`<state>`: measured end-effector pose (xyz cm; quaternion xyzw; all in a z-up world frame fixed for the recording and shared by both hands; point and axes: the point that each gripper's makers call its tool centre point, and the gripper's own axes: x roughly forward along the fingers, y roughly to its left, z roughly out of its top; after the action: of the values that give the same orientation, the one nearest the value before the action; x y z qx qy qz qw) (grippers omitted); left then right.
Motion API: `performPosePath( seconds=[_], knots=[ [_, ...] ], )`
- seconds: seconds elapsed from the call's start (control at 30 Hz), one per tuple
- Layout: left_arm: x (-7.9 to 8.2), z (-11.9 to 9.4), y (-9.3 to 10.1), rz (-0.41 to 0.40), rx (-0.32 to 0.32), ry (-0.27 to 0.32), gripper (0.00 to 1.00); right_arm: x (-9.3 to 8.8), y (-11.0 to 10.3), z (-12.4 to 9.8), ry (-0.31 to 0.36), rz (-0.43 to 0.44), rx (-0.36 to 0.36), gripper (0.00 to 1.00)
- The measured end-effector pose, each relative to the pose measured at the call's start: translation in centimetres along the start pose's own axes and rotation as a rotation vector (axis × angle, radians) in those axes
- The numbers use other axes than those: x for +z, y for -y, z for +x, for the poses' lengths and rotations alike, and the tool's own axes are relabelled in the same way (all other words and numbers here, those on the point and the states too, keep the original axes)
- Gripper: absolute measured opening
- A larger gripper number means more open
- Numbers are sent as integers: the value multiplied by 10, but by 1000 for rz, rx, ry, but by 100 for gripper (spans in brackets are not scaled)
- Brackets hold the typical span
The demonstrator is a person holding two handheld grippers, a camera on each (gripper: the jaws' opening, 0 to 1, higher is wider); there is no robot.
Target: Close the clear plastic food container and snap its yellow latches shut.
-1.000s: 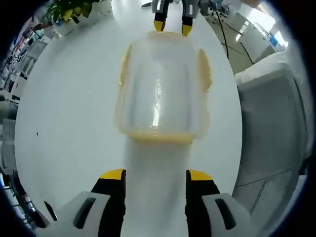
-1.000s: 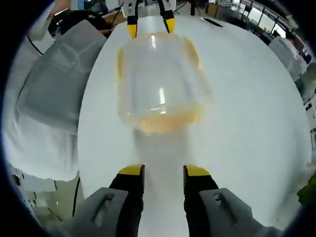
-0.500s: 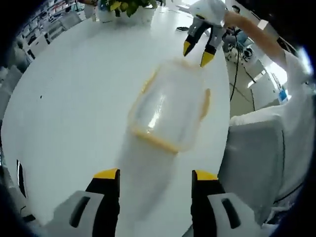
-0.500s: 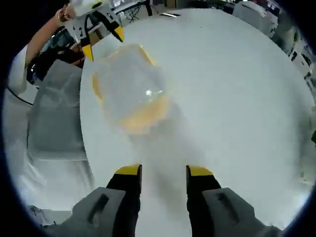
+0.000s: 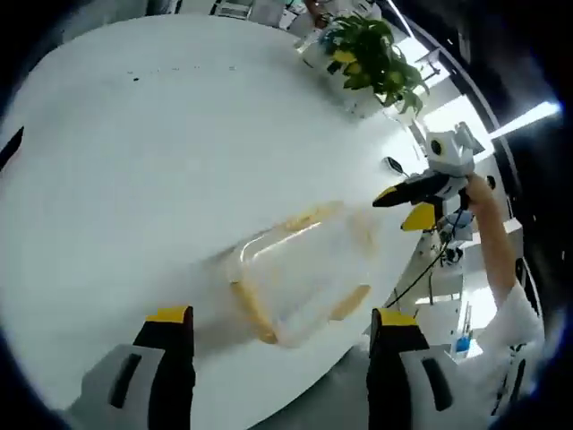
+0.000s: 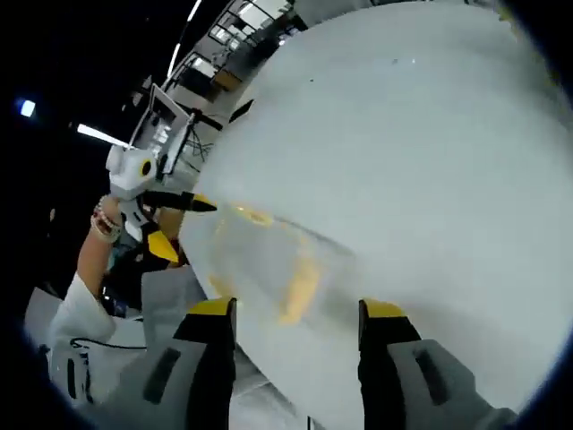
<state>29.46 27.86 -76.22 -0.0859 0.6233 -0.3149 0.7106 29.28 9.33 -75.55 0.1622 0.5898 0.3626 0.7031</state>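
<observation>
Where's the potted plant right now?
In the left gripper view, the potted plant sits at the far edge of the white table, upper right, beyond the clear container and above the right gripper.

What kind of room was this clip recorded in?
Probably an office or lab workspace: a large white table carries the clear container, a potted plant stands at its far edge, and a monitor sits on a desk beyond it.

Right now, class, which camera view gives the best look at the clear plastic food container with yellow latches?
The left gripper view: the clear plastic food container with yellow latches lies sharp on the white table, its rim and latches traceable. The right gripper view shows it blurred, a pale shape with yellow smears.
</observation>
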Motion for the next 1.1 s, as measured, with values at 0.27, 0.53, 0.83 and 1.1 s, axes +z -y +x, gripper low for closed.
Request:
performPosePath(
  seconds=[0.27, 0.53, 0.83, 1.1],
  knots=[
    [-2, 11, 13, -187, -87, 4, 62, 1, -20, 16, -5, 109, 95, 36],
    [-4, 15, 10, -198, -60, -13, 54, -4, -16, 36, -78, 78, 49, 33],
    [-8, 22, 0, -217, -12, -38, 40, -7, -5, 43, -125, 27, -30, 22],
    [-9, 22, -5, -203, 17, -49, 31, -13, -9, 44, -132, 27, -38, 22]
  ],
)
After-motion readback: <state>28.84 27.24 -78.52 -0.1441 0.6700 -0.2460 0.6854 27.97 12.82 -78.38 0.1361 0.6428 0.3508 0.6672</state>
